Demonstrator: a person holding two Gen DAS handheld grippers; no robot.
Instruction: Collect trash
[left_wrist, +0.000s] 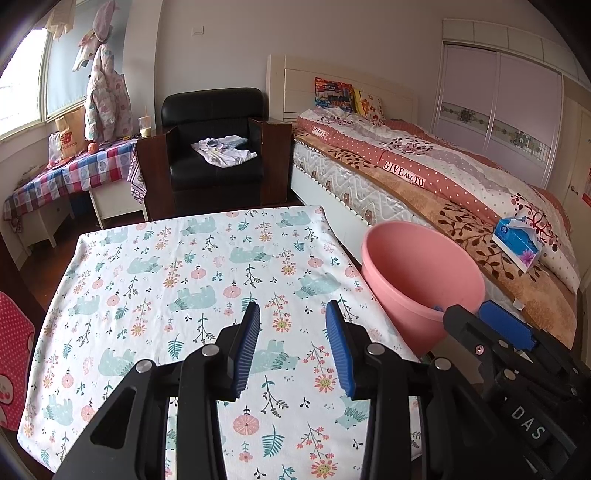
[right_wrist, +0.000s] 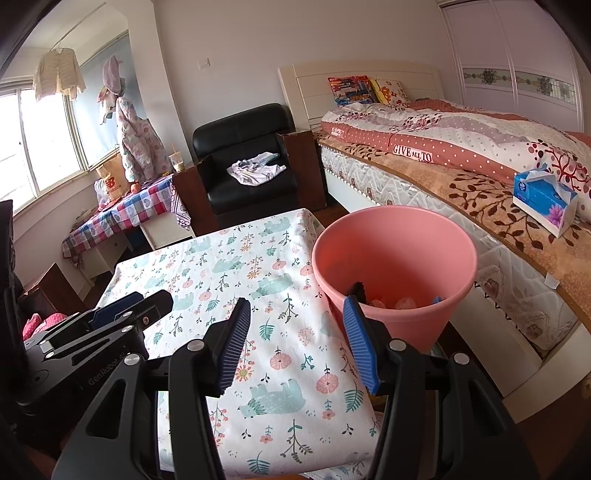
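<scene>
A pink bin (left_wrist: 421, 280) stands on the floor between the table and the bed; it also shows in the right wrist view (right_wrist: 395, 258), with crumpled trash (right_wrist: 402, 303) in its bottom. My left gripper (left_wrist: 293, 314) is open and empty above the floral tablecloth (left_wrist: 192, 280). My right gripper (right_wrist: 297, 314) is open and empty over the table's right edge, close to the bin's near rim. In the left wrist view the right gripper (left_wrist: 476, 314) shows beside the bin. The left gripper (right_wrist: 147, 297) shows at the left of the right wrist view.
A bed (left_wrist: 424, 177) with a blue tissue box (left_wrist: 517, 245) runs along the right. A black armchair (left_wrist: 214, 147) with clothes on it stands behind the table. A side table with a checked cloth (left_wrist: 74, 170) is under the window.
</scene>
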